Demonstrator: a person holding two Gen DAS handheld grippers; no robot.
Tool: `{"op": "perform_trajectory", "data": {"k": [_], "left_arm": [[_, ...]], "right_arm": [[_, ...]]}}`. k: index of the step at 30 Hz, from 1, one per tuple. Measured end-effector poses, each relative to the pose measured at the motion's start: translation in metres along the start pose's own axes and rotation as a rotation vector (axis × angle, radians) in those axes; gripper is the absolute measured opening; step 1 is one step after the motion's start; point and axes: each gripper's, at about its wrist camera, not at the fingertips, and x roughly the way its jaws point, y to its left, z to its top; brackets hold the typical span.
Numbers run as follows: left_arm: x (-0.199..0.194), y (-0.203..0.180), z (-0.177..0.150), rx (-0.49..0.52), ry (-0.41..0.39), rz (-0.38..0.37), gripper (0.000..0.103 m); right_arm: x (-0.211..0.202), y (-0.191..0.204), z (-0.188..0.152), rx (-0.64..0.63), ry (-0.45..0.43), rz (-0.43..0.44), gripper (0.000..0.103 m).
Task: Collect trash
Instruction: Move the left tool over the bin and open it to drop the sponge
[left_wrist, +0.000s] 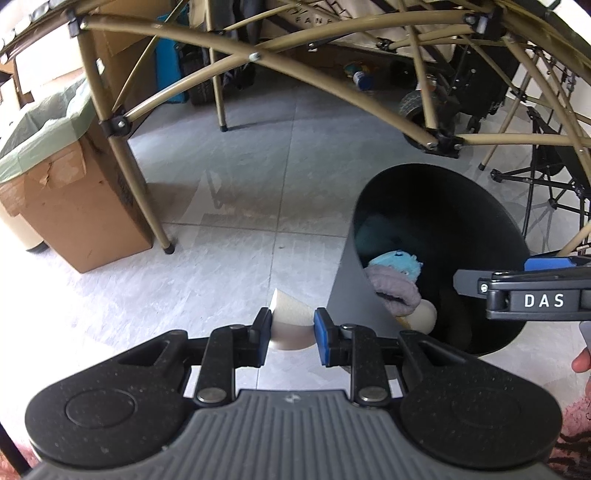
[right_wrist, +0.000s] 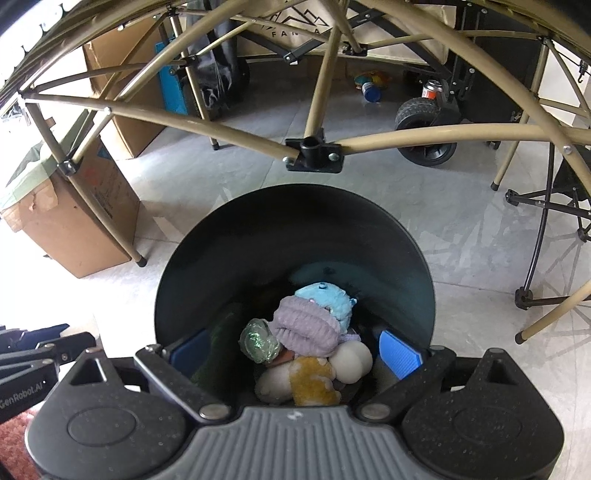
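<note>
My left gripper (left_wrist: 291, 328) is shut on a tan paper cup (left_wrist: 291, 319), held above the tiled floor just left of the bin. The bin (left_wrist: 343, 295) is grey outside and black inside. In it lie a blue plush toy (right_wrist: 325, 299), a purple knitted piece (right_wrist: 306, 325), a shiny green crumpled ball (right_wrist: 258, 341) and beige and yellow soft items (right_wrist: 310, 380). My right gripper (right_wrist: 295, 352) stands open over the bin's mouth (right_wrist: 295, 229), with nothing pressed between its blue pads (right_wrist: 400, 354). It also shows from the side as the right gripper (left_wrist: 469, 282) over the bin.
A cardboard box (left_wrist: 74, 206) lined with a green bag stands on the left. Tan folding-table legs (left_wrist: 122, 162) cross behind and beside the bin. A black wheeled cart (right_wrist: 424, 125) and cans (right_wrist: 371, 90) sit at the back. A black folding frame (right_wrist: 546, 236) is on the right.
</note>
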Motion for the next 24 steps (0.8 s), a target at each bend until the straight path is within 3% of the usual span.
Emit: {"op": "perform_trajectory", "data": {"k": [16,24], "left_arm": [[-0.023,-0.051,0.014,0.078,-0.084,-0.077,0.025],[-0.02,-0.081,0.021,0.123,-0.088,-0.114,0.025]], "right_arm": [[-0.029,-0.039,-0.006,0.085,-0.077,-0.02,0.098],[-0.045,-0.068,-0.011,0.152,-0.118,-0.045,0.098]]}}
